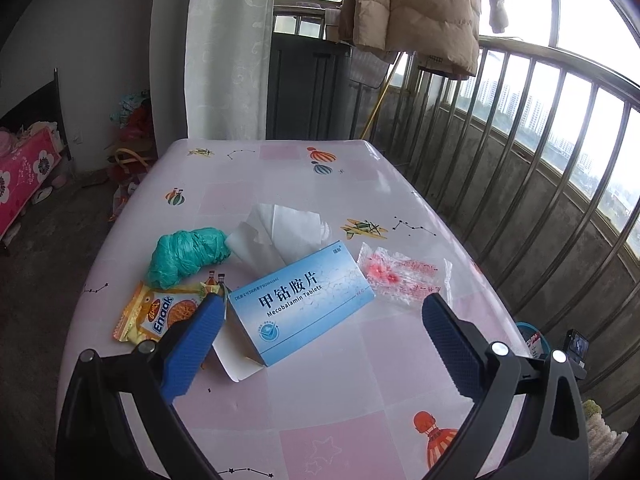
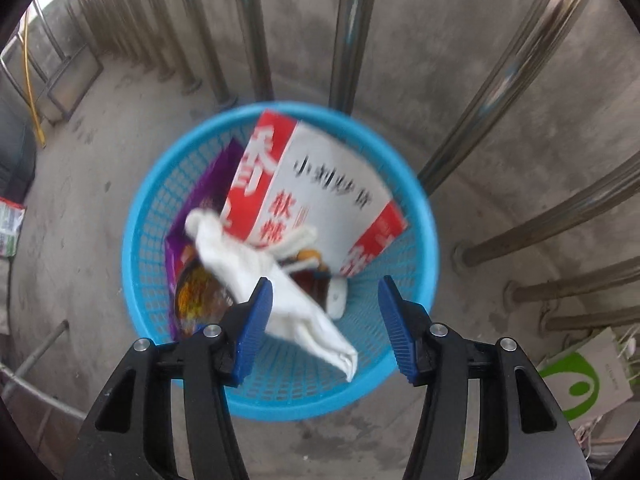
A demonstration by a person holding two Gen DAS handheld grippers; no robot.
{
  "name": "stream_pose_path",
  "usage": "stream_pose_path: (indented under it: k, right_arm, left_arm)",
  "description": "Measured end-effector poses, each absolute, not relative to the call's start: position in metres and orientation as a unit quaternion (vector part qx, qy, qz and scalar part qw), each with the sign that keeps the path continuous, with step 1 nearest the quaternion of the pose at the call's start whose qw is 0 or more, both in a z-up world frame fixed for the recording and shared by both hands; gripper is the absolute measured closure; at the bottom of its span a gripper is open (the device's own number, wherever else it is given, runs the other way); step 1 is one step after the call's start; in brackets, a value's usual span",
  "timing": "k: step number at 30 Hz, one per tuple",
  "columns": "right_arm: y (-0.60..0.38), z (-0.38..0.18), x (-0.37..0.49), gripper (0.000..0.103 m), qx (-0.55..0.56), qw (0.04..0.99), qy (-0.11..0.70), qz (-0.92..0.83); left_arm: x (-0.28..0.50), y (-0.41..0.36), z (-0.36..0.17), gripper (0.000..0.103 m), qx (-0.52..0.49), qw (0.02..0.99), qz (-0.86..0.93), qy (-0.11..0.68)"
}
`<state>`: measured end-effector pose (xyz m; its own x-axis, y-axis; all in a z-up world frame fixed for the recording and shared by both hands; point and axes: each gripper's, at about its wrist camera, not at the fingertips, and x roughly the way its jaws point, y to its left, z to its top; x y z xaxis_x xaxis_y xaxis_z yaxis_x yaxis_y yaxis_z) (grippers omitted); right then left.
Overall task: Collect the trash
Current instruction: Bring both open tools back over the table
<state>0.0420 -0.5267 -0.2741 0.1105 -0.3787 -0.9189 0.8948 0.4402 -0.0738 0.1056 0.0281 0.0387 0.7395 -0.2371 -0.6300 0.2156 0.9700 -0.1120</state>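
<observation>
The right gripper (image 2: 325, 322) points down over the blue basket (image 2: 148, 216), its jaws apart and gripping nothing. A crumpled white tissue (image 2: 280, 300) lies in the basket just beyond the left finger, beside a red-and-white box (image 2: 320, 184).

The left gripper (image 1: 322, 320) hangs above the table (image 1: 360, 400), jaws spread wide and empty. The blue tablet box (image 1: 304, 300) lies between its fingertips and just ahead; the yellow snack wrapper (image 1: 160, 312) is outside the left finger, the clear wrapper (image 1: 404, 276) ahead of the right one, and the green bag (image 1: 184, 256) and white tissue (image 1: 280, 232) farther ahead.
</observation>
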Motion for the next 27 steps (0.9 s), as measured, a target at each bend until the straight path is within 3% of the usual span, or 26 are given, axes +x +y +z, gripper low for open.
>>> stream_pose_path:
  k: [4, 9, 14, 20, 25, 27]
  right_arm:
    - [-0.532, -0.259, 0.043, 0.056, 0.251, 0.702, 0.461, -0.481]
    - [-0.529, -0.276, 0.074, 0.068, 0.302, 0.749, 0.474, -0.350]
    - [-0.534, -0.325, 0.094, 0.092, 0.297, 0.707, 0.554, -0.325]
    - [-0.570, -0.366, 0.065, 0.094, 0.328, 0.638, 0.583, -0.381]
    - [-0.573, -0.364, 0.061, 0.094, 0.326, 0.639, 0.586, -0.377]
    - [-0.568, -0.348, 0.054, 0.086, 0.341, 0.660, 0.562, -0.364]
  left_arm:
    - [0.101, 0.027, 0.042, 0.006, -0.009, 0.934, -0.119, 0.337]
    - [0.096, 0.034, 0.046, 0.006, -0.011, 0.938, -0.105, 0.331]
    - [0.086, 0.037, 0.049, 0.006, -0.006, 0.940, -0.088, 0.331]
    - [0.080, 0.042, 0.053, 0.006, -0.005, 0.941, -0.069, 0.332]
    - [0.080, 0.045, 0.052, 0.006, -0.016, 0.940, -0.066, 0.336]
    - [0.080, 0.044, 0.050, 0.006, -0.015, 0.938, -0.067, 0.341]
